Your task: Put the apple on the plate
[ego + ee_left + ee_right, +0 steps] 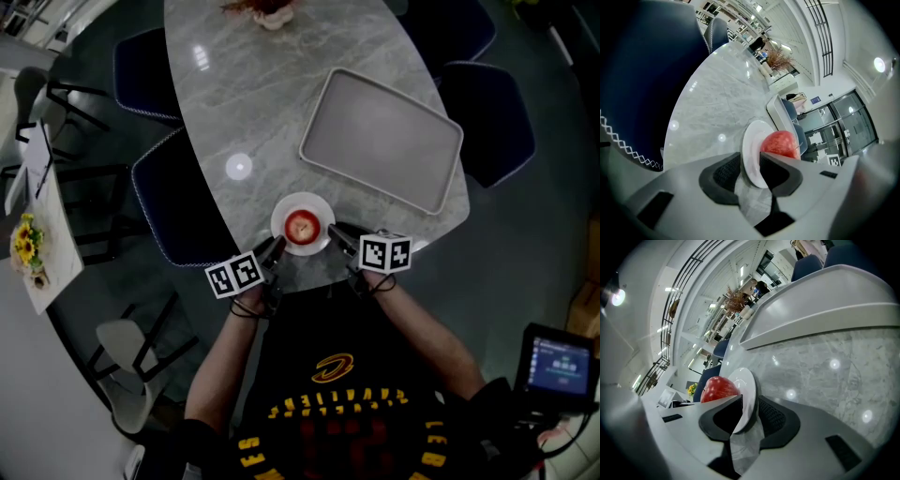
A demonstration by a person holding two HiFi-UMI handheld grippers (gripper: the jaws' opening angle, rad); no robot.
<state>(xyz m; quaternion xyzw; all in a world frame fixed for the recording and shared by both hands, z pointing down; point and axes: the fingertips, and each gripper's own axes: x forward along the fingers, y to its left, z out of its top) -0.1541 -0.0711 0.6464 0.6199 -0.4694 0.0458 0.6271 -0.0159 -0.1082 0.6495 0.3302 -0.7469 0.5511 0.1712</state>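
The apple [300,226] sits in the middle of the white plate [281,208], which rests at the near edge of the tabletop [272,112], in front of the empty gray tray [380,139]. So the placing looks done; what seems left is letting go and pulling both tools back. The left gripper [275,248] reaches in from the near left, angled down, its jaws clamped on the plate's rim. The right gripper [339,232] mirrors it from the near right, its jaws standing apart on either side of the rim, not pressing it.
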